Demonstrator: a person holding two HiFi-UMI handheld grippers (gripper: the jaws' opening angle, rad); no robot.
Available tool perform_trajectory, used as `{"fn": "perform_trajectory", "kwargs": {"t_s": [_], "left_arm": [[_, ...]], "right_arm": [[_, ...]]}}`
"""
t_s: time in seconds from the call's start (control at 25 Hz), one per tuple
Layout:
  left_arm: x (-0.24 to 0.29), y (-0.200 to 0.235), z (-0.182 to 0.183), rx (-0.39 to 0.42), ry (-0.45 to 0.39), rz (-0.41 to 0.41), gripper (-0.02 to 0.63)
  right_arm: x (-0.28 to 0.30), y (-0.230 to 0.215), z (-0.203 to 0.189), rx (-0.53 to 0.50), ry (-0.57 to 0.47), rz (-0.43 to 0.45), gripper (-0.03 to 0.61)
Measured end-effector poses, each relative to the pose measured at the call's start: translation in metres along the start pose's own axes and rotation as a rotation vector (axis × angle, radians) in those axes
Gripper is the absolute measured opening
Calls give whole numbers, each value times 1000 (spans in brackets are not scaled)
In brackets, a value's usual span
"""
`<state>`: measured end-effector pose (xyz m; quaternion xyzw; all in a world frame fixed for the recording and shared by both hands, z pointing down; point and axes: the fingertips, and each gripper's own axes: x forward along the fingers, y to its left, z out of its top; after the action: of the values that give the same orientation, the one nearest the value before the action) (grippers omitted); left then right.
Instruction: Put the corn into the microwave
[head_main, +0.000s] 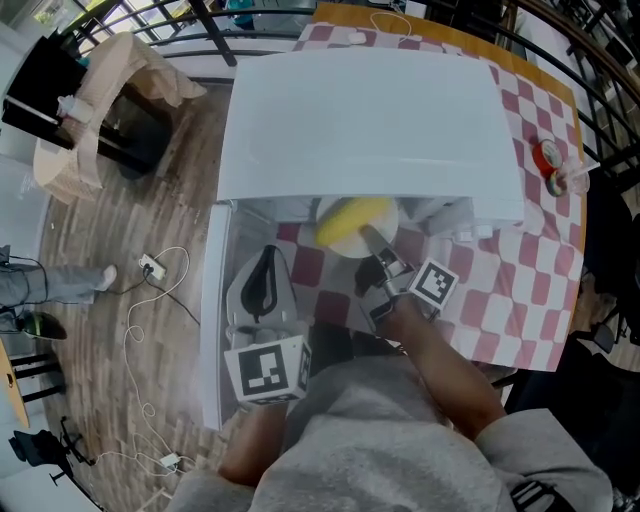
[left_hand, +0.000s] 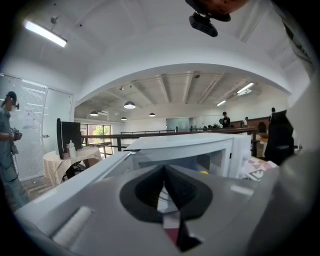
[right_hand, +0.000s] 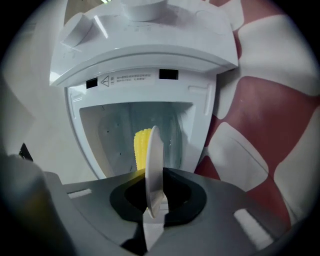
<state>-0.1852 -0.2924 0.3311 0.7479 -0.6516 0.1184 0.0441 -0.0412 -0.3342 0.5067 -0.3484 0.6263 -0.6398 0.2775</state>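
A white microwave (head_main: 360, 120) stands on the checked table with its door (head_main: 213, 310) swung open to the left. My right gripper (head_main: 372, 245) is shut on the rim of a white plate (head_main: 388, 214), and a yellow corn cob (head_main: 350, 222) lies on it at the mouth of the cavity. In the right gripper view the plate (right_hand: 152, 160) stands edge-on between the jaws, with the corn (right_hand: 141, 147) behind it inside the microwave (right_hand: 145, 55). My left gripper (head_main: 262, 285) sits beside the open door, jaws together and holding nothing. In the left gripper view this gripper (left_hand: 164, 172) points at the cavity (left_hand: 200, 150).
A red and white checked cloth (head_main: 520, 290) covers the table. Red tape rolls and a small cup (head_main: 552, 168) sit at its right edge. Cables (head_main: 150, 300) run over the wooden floor at left, near a chair with a beige bag (head_main: 110, 90). A person (left_hand: 7, 145) stands far left.
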Motion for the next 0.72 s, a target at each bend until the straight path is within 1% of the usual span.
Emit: {"fn": "perform_trajectory", "kwargs": {"t_s": [0.28,0.72], "left_arm": [[2,1,-2,-2,-1,-9,11],[8,4,-1,3,1,-23,11]], "right_arm": [[9,-14,1,38,-22,-24,29],[20,-23,6,47,-48,-51,28]]}}
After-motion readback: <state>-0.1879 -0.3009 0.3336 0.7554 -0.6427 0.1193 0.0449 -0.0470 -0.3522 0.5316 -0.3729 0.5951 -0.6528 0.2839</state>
